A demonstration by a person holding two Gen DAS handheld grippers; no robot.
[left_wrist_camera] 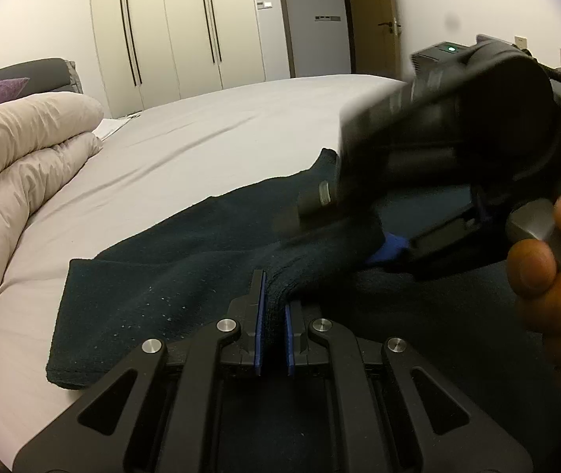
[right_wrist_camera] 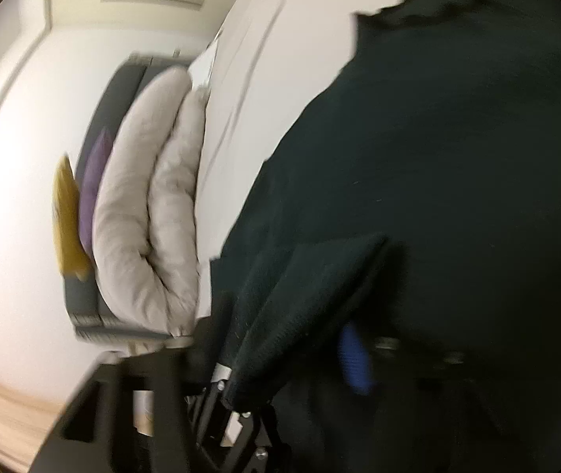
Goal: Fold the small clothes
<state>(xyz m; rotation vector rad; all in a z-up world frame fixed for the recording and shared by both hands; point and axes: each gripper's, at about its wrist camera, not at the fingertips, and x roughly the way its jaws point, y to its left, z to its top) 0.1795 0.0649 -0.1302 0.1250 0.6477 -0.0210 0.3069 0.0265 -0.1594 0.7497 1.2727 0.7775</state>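
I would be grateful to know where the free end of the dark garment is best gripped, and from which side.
Probably at the near left corner of the dark garment, where its straight folded edge lies flat on the bed sheet. Come in low from the left, over bare sheet. The left gripper already pinches a ridge mid-cloth, and the right gripper seems to hold the other end.

A bed [left_wrist_camera: 201, 126] with a pale grey sheet carries a dark green garment [left_wrist_camera: 170, 283] spread near its edge and a rolled beige duvet [left_wrist_camera: 24, 165] at the head end.
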